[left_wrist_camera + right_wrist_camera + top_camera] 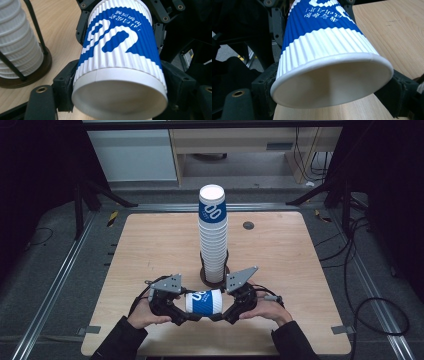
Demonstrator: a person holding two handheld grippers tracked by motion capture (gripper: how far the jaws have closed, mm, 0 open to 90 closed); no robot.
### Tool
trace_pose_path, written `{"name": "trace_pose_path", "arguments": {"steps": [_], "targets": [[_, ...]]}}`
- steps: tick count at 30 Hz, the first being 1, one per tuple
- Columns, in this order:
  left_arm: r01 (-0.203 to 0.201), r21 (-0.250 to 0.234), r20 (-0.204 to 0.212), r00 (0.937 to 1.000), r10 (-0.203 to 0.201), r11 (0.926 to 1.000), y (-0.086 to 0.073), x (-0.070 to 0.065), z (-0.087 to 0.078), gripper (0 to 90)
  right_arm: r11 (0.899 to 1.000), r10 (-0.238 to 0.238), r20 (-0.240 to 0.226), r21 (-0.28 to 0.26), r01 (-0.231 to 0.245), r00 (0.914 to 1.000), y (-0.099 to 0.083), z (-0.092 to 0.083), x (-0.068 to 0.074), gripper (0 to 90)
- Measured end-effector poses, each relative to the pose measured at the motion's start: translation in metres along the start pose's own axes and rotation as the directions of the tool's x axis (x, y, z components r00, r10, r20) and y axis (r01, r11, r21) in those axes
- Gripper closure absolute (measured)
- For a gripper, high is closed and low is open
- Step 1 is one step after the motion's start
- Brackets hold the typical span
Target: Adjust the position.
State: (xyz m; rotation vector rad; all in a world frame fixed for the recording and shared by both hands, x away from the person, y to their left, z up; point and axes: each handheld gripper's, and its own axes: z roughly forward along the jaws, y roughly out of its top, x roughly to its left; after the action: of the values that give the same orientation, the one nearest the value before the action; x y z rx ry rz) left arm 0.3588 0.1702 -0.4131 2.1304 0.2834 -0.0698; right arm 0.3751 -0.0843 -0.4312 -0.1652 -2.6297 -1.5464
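Two tongs meet low over the near part of the desk (150,245), and between them lies one loose cup (204,302) — white ribbed paper with a blue band — held on its side above the wood. The left tongs (181,316) clamp the cup's base end: in the left gripper view the black pads press both flanks of the cup (120,62) just behind its closed bottom. The right tongs (224,314) take the open mouth end, and in the right gripper view the pads sit against both sides of the cup (324,50) by the rim, squeezing the mouth into an oval. Just beyond the tongs stands one tall stack of cups (213,237) in a dark wire holder (203,272) — too many nested cups to count exactly.
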Motion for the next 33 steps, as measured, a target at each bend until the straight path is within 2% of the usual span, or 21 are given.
{"name": "trace_pose_path", "arguments": {"steps": [4,6,8,9,10,11,12,13,14,15,16,18,19,21,26,28,30,33], "targets": [[0.012,-0.006,-0.009,0.9999,-0.012,0.9999,0.000,0.002,-0.005,21.9,1.000,0.004,0.013,0.017,-0.004,0.9999,-0.001,-0.002,-0.002,16.6],[0.010,0.007,-0.017,0.9998,-0.010,0.9999,-0.001,0.003,-0.008,20.5,1.000,0.000,0.025,0.024,-0.001,0.9997,-0.002,-0.004,-0.002,16.6],[0.008,0.045,-0.028,0.9996,-0.006,0.9990,-0.001,0.004,-0.011,18.7,0.999,-0.007,0.045,0.046,0.005,0.9989,-0.002,-0.006,-0.002,16.5],[0.004,0.085,-0.041,0.9992,-0.001,0.9964,-0.001,0.005,-0.010,18.5,0.999,-0.011,0.050,0.054,0.008,0.9987,-0.002,-0.006,-0.002,16.4],[0.004,0.085,-0.041,0.9992,-0.001,0.9964,-0.001,0.005,-0.010,17.7,0.999,-0.011,0.050,0.054,0.008,0.9987,-0.002,-0.006,-0.002,16.4],[0.002,0.123,-0.060,0.9982,0.005,0.9924,-0.002,0.005,-0.007,18.0,0.997,-0.013,0.055,0.074,0.009,0.9984,-0.003,-0.003,-0.003,16.4],[0.002,0.123,-0.060,0.9982,0.005,0.9924,-0.002,0.005,-0.007,17.8,0.997,-0.013,0.055,0.074,0.009,0.9984,-0.003,-0.003,-0.003,16.4],[0.000,0.150,-0.059,0.9982,0.008,0.9887,-0.003,0.005,-0.004,17.8,0.996,-0.016,0.059,0.088,0.011,0.9981,-0.003,-0.002,-0.003,16.3],[-0.010,0.189,-0.061,0.9979,0.022,0.9820,-0.004,0.005,0.000,17.6,0.992,-0.027,0.061,0.124,0.019,0.9978,-0.004,0.003,-0.002,16.2],[-0.015,0.214,-0.054,0.9982,0.027,0.9766,-0.005,0.004,0.004,17.3,0.991,-0.034,0.059,0.135,0.026,0.9977,-0.005,0.004,-0.002,16.2],[-0.015,0.214,-0.054,0.9982,0.027,0.9766,-0.005,0.004,0.004,17.0,0.991,-0.034,0.059,0.135,0.026,0.9977,-0.005,0.004,-0.002,16.2],[-0.017,0.234,-0.053,0.9981,0.030,0.9720,-0.006,0.003,0.009,17.2,0.986,-0.041,0.049,0.165,0.032,0.9980,-0.005,0.010,-0.001,16.1],[-0.024,0.255,-0.045,0.9983,0.037,0.9667,-0.006,0.003,0.014,17.4,0.983,-0.044,0.044,0.181,0.035,0.9981,-0.006,0.014,0.000,16.1],[-0.025,0.275,-0.042,0.9984,0.038,0.9612,-0.007,0.002,0.018,18.5,0.981,-0.050,0.036,0.189,0.042,0.9981,-0.006,0.016,0.002,16.0],[-0.034,0.292,-0.014,0.9991,0.040,0.9557,-0.009,0.001,0.023,27.0,0.979,-0.054,0.028,0.199,0.047,0.9982,-0.005,0.019,0.003,16.0],[-0.033,0.298,-0.015,0.9991,0.040,0.9540,-0.009,0.001,0.024,27.5,0.977,-0.054,0.025,0.207,0.047,0.9982,-0.005,0.019,0.003,15.9],[-0.035,0.296,-0.017,0.9990,0.042,0.9547,-0.010,0.001,0.024,27.8,0.976,-0.058,0.026,0.210,0.051,0.9980,-0.006,0.019,0.002,15.7],[-0.039,0.277,-0.012,0.9990,0.044,0.9599,-0.009,0.001,0.023,27.9,0.978,-0.049,0.025,0.203,0.043,0.9985,-0.006,0.018,0.001,14.4]]}}
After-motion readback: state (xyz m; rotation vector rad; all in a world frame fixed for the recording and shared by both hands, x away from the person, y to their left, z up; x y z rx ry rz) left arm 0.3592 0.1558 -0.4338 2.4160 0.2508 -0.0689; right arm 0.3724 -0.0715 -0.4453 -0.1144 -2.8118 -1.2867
